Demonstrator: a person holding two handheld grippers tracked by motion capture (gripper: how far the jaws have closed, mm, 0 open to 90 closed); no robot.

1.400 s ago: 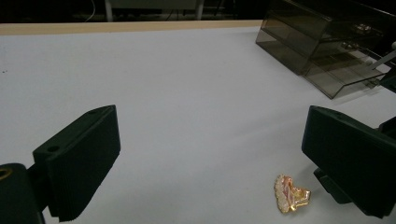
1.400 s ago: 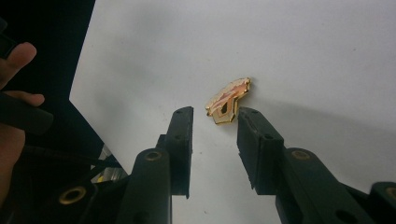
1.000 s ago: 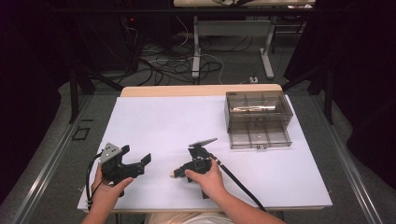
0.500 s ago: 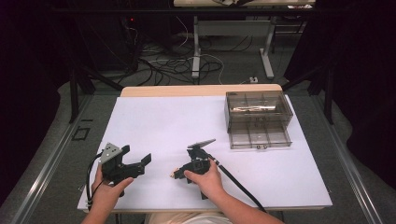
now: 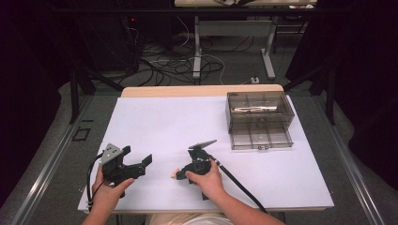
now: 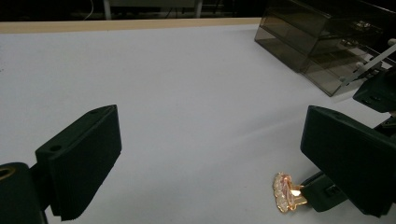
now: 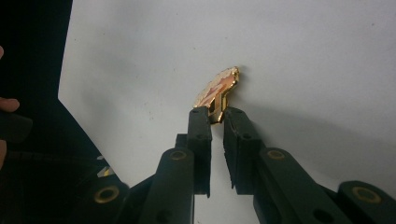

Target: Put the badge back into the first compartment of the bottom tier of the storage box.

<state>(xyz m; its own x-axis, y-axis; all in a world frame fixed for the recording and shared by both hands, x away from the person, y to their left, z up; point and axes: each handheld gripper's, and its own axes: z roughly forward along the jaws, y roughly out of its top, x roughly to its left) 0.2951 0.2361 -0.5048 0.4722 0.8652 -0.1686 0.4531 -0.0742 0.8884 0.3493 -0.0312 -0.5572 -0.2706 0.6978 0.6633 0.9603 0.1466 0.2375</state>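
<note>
The right tongs [image 7: 216, 112] were closed on a small gold-coloured ornament [image 7: 218, 91], their jaws having just been closing with its stem pinched between the tips. The ornament was held low over the white tabletop [image 5: 178, 122], near its front edge, and was also visible from the left gripper view [image 6: 286, 192]. The left tongs [image 5: 139, 161] stood open with nothing between them, to the left of the ornament. A smoky transparent drawer box [image 5: 259, 118] sat well apart at the right rear.
</note>
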